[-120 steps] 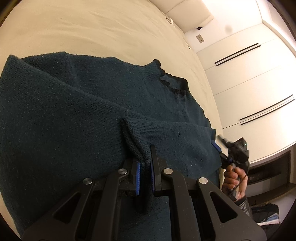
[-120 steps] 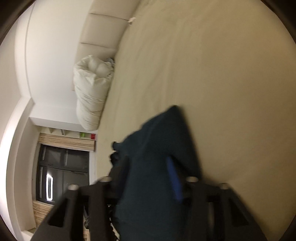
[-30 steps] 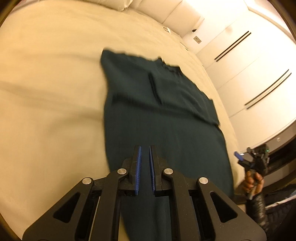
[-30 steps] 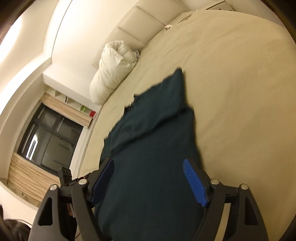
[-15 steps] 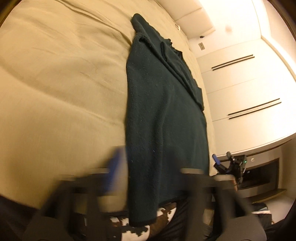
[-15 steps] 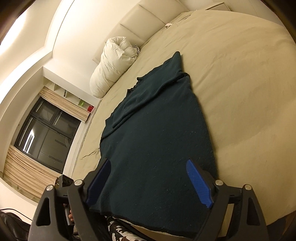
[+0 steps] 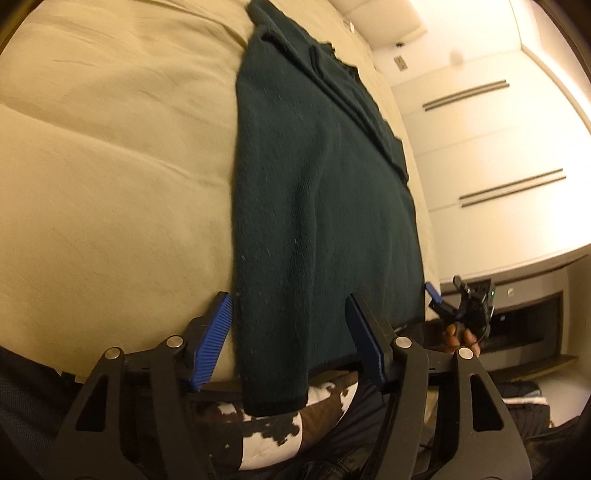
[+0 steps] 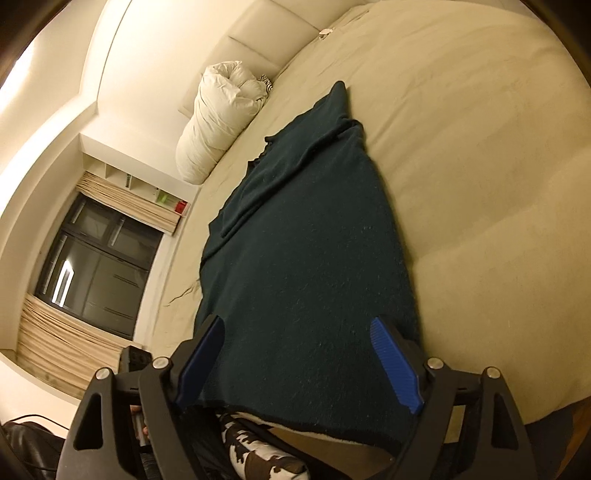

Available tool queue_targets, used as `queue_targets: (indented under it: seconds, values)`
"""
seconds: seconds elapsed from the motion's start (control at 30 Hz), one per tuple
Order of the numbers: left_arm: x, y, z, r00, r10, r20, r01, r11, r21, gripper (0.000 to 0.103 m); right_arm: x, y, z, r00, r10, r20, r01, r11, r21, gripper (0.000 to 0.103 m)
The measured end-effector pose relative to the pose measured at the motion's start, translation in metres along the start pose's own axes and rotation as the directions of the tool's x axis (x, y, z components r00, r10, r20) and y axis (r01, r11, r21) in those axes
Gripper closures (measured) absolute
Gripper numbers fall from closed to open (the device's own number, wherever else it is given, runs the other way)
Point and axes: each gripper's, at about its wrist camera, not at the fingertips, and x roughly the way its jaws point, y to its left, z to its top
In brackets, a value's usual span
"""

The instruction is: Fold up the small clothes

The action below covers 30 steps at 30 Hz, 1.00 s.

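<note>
A dark teal knit sweater (image 7: pixel 317 192) lies flat on the beige bed (image 7: pixel 110 147), sleeves folded in over its far end. Its hem hangs over the near bed edge. It also shows in the right wrist view (image 8: pixel 306 266). My left gripper (image 7: pixel 290 321) is open and empty, straddling the hem's left corner from just off the bed edge. My right gripper (image 8: pixel 297 354) is open and empty at the hem's other corner. The right gripper also shows in the left wrist view (image 7: pixel 443 302), held beyond the sweater's right edge.
A white rolled duvet (image 8: pixel 221 118) lies at the head of the bed by the padded headboard (image 8: pixel 277 33). A dark window with curtains (image 8: pixel 92 266) is at left. White wardrobe doors (image 7: pixel 498 147) stand at right. The person's patterned clothing (image 7: pixel 273 432) is just below the hem.
Both grippers released the sweater and drew back to the near bed edge. The left jaws, nearly shut a second ago, have opened wide. The sweater now lies spread flat.
</note>
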Motion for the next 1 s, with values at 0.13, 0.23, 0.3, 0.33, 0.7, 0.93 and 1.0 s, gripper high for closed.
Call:
queue_targets:
  seconds: [0.13, 0.23, 0.3, 0.33, 0.7, 0.93, 1.0]
  values:
    - [0.010, 0.002, -0.001, 0.999, -0.008, -0.045, 0.008, 1.000, -0.001, 0.041, 0.002, -0.005, -0.002, 1.000, 0.019, -0.019, -0.019, 1.000, 0.011, 0.019]
    - [0.010, 0.010, -0.003, 0.997, -0.056, -0.049, 0.054, 0.998, -0.033, 0.044, 0.004, -0.008, -0.004, 0.999, 0.037, -0.026, -0.037, 0.999, 0.015, 0.020]
    - [0.012, 0.016, -0.002, 0.996, -0.075, -0.054, 0.071, 0.996, -0.060, 0.055, 0.004, -0.009, -0.004, 0.999, 0.043, -0.030, -0.043, 0.999, 0.015, 0.021]
    - [0.010, 0.020, -0.002, 0.995, -0.087, -0.054, 0.083, 0.994, -0.073, 0.061, 0.004, -0.009, -0.004, 0.998, 0.046, -0.033, -0.045, 0.999, 0.016, 0.021]
    - [0.015, 0.020, 0.000, 0.986, -0.152, -0.066, 0.146, 0.985, -0.087, 0.077, 0.001, -0.013, -0.007, 0.996, -0.005, -0.087, 0.006, 1.000, 0.009, 0.026]
    - [0.016, 0.023, 0.005, 0.978, -0.206, -0.028, 0.202, 0.973, -0.115, 0.086, -0.016, -0.025, -0.006, 0.992, -0.061, -0.107, 0.063, 0.998, 0.020, 0.029]
    - [0.015, 0.024, 0.005, 0.975, -0.221, -0.013, 0.218, 0.969, -0.118, 0.087, -0.020, -0.031, -0.005, 0.990, -0.083, -0.110, 0.087, 0.996, 0.029, 0.029]
